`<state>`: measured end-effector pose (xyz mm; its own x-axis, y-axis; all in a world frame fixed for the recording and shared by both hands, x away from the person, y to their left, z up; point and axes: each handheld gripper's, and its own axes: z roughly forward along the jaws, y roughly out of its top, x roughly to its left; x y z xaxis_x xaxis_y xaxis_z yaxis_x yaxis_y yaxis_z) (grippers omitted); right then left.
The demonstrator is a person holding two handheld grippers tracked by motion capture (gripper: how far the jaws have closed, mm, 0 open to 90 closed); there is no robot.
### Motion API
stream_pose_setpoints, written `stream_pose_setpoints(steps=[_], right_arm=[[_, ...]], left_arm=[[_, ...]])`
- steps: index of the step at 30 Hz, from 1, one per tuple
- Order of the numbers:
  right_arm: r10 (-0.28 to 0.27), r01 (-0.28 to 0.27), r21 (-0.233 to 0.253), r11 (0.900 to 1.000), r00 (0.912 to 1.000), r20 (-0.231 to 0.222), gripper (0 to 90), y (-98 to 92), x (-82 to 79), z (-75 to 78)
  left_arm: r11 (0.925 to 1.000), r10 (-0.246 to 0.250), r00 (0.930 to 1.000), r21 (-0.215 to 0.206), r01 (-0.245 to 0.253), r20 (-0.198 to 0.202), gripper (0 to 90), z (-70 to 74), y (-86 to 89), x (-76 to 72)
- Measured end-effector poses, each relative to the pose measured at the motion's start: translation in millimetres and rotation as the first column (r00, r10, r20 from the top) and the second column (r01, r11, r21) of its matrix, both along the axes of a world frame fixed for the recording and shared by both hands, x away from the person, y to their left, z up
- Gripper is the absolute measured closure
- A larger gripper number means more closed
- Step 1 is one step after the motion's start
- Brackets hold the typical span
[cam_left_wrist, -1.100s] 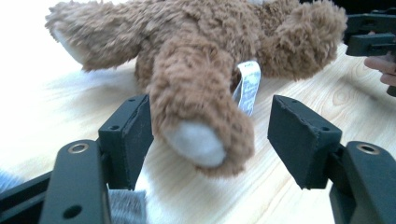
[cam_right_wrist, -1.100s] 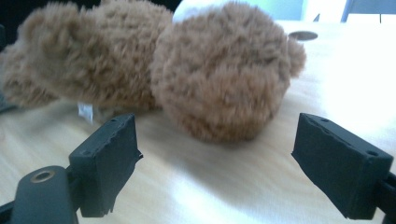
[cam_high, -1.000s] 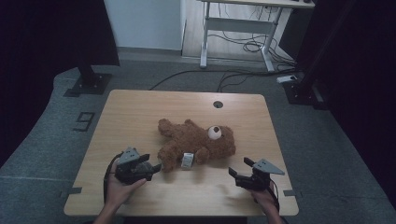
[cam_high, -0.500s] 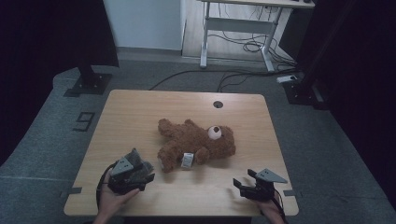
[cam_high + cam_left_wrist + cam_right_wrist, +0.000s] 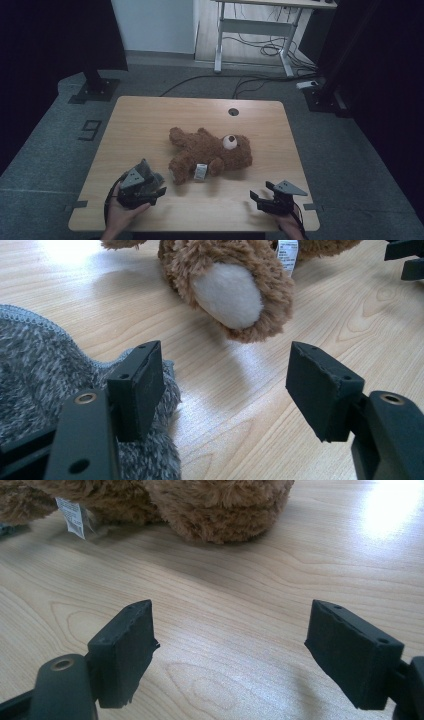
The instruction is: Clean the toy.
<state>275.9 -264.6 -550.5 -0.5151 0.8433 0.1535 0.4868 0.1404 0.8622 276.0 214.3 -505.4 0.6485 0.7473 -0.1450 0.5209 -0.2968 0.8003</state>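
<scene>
Both grippers, left (image 5: 159, 190) and right (image 5: 260, 194), hold jaws apart near the teddy bear (image 5: 210, 155), left beside grey cloth (image 5: 45, 390)

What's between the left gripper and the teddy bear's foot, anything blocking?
Nothing visible. The left gripper has its jaws open, with bare table running straight to the teddy bear. A grey fuzzy cloth lies off to the side by one jaw, not in the path.

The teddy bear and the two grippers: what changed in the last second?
Both grippers drew back toward the near table edge: the left gripper slightly, the right gripper further, away from the teddy bear. Jaws open, holding nothing. The bear stayed put.
</scene>
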Motion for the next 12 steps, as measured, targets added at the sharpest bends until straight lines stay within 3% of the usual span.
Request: stream_pose_setpoints(steps=[12], right_arm=[[0.021,-0.021,-0.004,1.000,0.9997,0.014,19.4,0.7,-1.0,0.3]], left_arm=[[1.0000,0.000,1.0000,-0.005,0.000,0.002,31.8,0.7,1.4,-0.1]])
